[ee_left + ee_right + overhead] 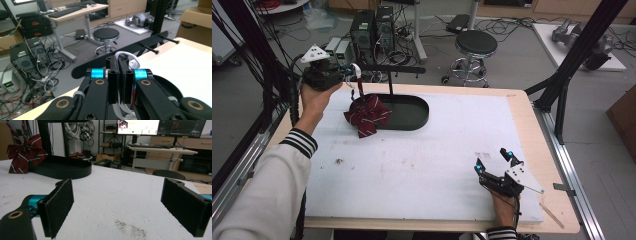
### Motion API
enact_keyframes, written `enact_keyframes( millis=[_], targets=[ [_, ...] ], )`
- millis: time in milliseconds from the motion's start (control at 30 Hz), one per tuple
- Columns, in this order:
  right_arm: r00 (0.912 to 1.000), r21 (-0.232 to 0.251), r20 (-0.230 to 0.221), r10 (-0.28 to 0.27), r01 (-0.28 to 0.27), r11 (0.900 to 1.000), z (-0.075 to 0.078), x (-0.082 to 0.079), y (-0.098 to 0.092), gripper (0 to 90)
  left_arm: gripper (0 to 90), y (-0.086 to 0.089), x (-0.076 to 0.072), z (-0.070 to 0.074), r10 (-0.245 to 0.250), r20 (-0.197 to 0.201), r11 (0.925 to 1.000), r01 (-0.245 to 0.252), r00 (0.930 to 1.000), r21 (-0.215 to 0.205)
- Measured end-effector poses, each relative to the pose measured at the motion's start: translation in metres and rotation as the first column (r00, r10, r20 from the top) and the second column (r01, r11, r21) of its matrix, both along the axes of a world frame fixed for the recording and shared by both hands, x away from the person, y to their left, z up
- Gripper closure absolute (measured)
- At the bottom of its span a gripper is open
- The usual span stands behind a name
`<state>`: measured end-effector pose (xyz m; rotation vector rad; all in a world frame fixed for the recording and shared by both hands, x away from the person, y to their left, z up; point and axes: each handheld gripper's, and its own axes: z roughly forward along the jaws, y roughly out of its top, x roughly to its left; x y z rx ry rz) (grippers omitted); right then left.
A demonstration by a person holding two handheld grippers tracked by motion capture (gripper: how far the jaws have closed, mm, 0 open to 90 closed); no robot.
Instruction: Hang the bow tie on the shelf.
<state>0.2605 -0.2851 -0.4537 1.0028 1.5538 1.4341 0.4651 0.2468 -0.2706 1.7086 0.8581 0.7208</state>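
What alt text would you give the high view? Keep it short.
A person's left gripper, shut on a white strap, holds a dark red striped bow up beside a black oval stand base on a white table. The right gripper rests open near the table's front right.

Even indoor light, soft shadows, slightly blurry frames.

No text, label or number is legible; the monitor (138, 126) is too blurred.
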Motion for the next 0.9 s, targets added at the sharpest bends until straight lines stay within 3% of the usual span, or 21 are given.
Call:
enact_keyframes(
  millis=[500,800,900],
  targets=[
    [1.0,0.005,-0.005,-0.003,0.003,1.0,0.0,0.0,0.0,10.3,87.2,0.006,0.03,0.018,-0.026,0.009,0.9996,0.026,0.9996,0.006],
    [1.0,0.004,-0.003,-0.002,0.002,1.0,0.0,0.0,-0.001,10.3,87.2,0.007,0.048,0.019,0.011,0.031,0.9997,-0.012,0.9995,0.02],
    [1.0,0.005,-0.004,-0.002,0.002,1.0,0.0,0.0,-0.001,10.3,87.2,0.011,0.055,0.013,0.037,0.016,0.9985,-0.038,0.9992,0.039]
  ],
)
